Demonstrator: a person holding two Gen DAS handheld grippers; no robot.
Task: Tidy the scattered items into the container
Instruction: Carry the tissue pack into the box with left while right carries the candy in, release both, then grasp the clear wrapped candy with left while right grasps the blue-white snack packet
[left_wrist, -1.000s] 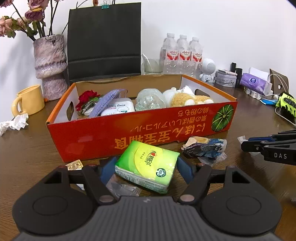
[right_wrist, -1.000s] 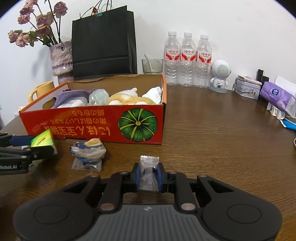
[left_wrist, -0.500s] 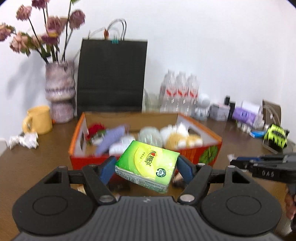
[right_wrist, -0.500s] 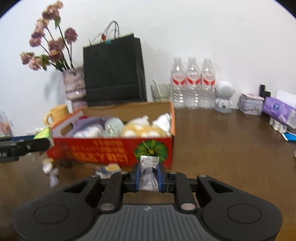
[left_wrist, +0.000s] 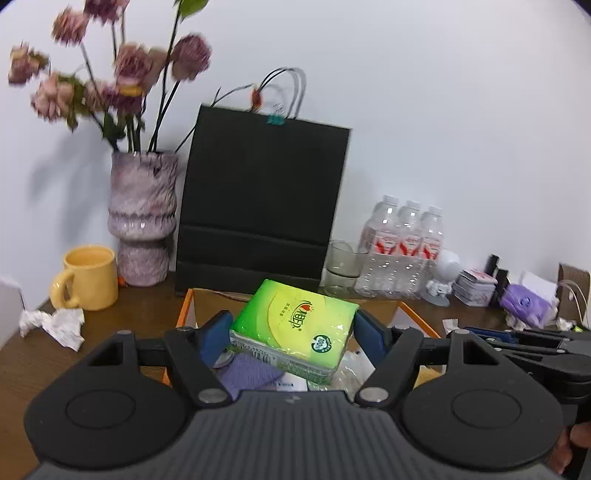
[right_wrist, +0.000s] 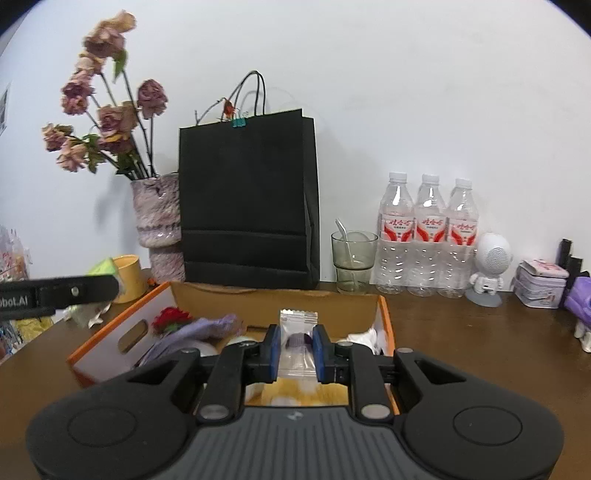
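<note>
My left gripper (left_wrist: 293, 334) clamps a green plastic-wrapped tissue pack (left_wrist: 295, 328) above the orange cardboard box (right_wrist: 110, 341). My right gripper (right_wrist: 295, 345), nearly closed, pinches a small clear candy wrapper (right_wrist: 297, 338).

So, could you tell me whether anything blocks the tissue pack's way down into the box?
Nothing visible does: the green tissue pack, held in the left tongs, hangs above the open-topped orange box, over a purple cloth.

Left hand-held gripper (left_wrist: 293, 338) jaws wide, clamping; right hand-held gripper (right_wrist: 296, 345) narrow, pinching.

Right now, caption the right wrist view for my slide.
Right claw holds a clear sachet above the orange box.
</note>
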